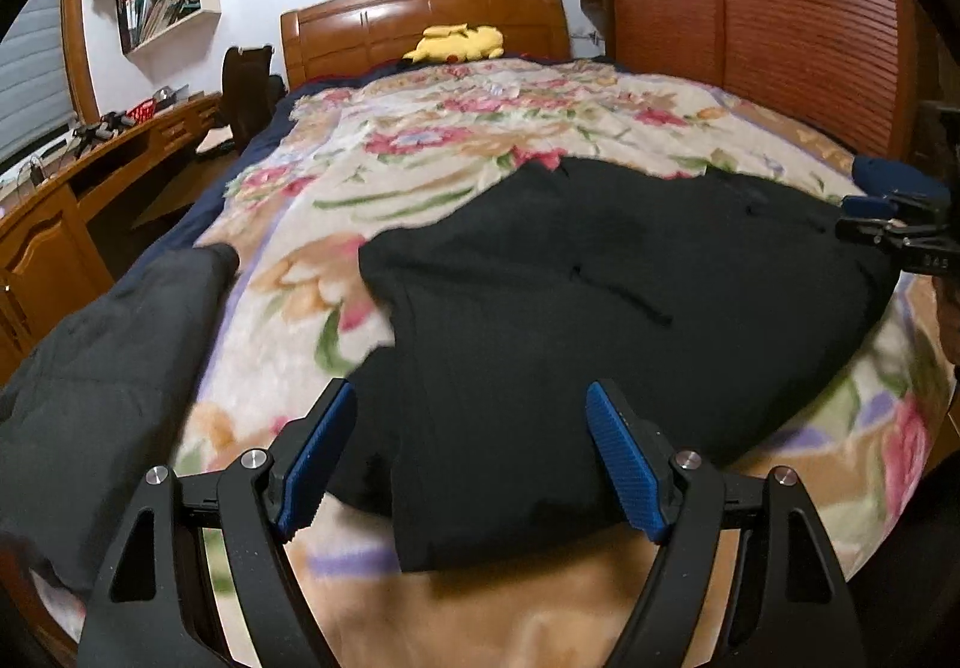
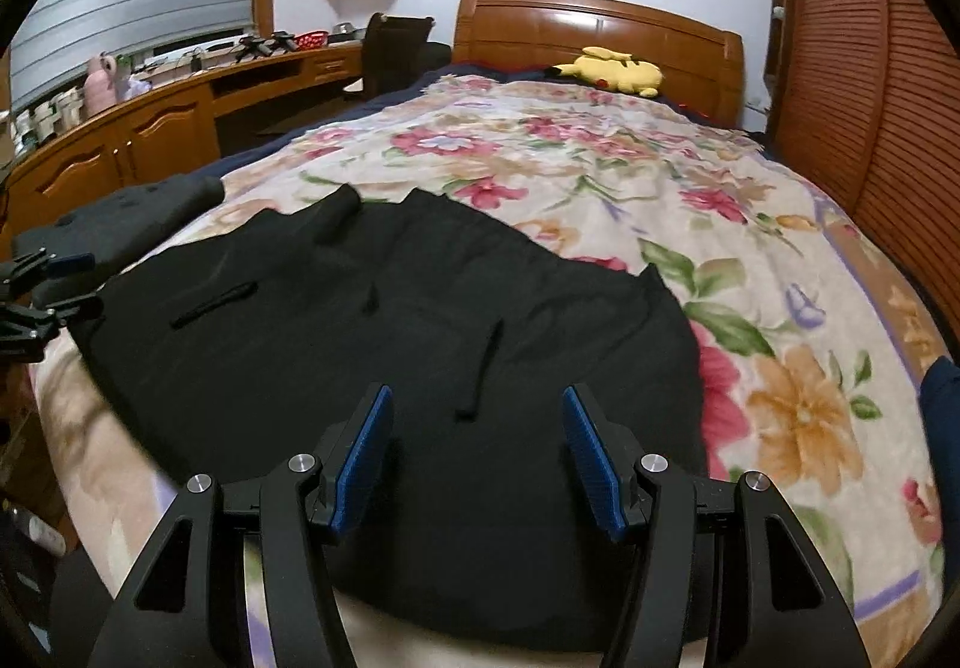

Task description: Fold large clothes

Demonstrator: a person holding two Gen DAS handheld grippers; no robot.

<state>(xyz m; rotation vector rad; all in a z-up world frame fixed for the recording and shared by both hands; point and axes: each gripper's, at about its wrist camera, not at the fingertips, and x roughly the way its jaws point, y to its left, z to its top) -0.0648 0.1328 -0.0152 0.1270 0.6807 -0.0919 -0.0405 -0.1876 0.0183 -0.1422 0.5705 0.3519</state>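
1. The left gripper [image 1: 468, 458] is nearest in its own view. Its two blue pads are wide apart and hold nothing. A narrow part of the black garment [image 1: 600, 296] lies between them, below the pads.
2. The right gripper [image 2: 477, 452] is also spread apart and holds nothing. It hangs over the near part of the black garment [image 2: 372, 368].
3. The black garment lies spread on the flowered blanket [image 1: 420, 140], at the foot end of the bed. It is so dark that its folds and seams are hard to make out. A few thin dark strips [image 2: 480, 368] lie on top of it.
4. The near edge of the garment stops just short of the blanket's near edge. The gripper arms hide some of that edge in both views.
5. Left of the black garment lies a dark gray garment [image 1: 108, 368]. It hangs over the side of the bed, and the picture cuts part of it off.
6. Beyond the black garment the blanket [image 2: 600, 158] is bare with lots of open room.
7. Far past the garment, a yellow plush toy [image 2: 618, 68] lies by the wooden headboard [image 2: 600, 26].
8. A long wooden table [image 2: 180, 104] runs along the wall, left of the garment. The small things on it are too tiny to tell.
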